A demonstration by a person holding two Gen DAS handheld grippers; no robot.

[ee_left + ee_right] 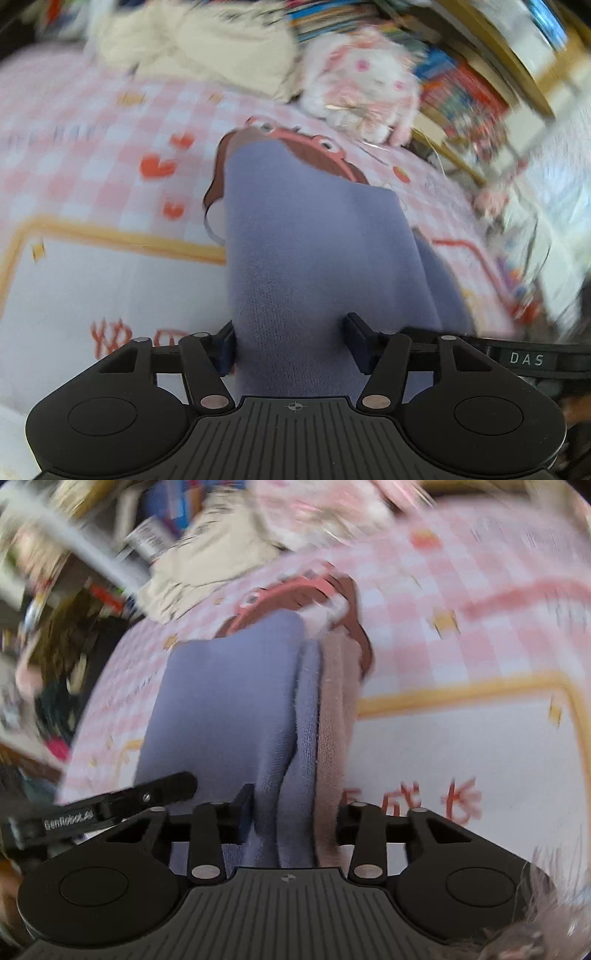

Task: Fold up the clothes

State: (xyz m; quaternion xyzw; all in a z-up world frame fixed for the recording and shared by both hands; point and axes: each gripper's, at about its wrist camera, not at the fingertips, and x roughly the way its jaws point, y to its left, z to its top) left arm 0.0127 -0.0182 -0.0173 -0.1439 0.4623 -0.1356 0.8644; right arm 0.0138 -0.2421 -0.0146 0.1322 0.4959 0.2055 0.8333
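Left wrist view shows the left hand-held gripper (290, 345) clamped on the near end of the lavender garment (306, 240); the right hand-held gripper (295, 814) pinches its gathered layers too. Already narrowed into a strip, it stretches straight ahead over the checked bedspread (92, 155), long axis pointing away. I judge crosswise folds remain.

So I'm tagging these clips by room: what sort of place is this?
Most likely a child's bedroom: a pink checked bedspread with hearts, a white plush toy and packed bookshelves behind it.
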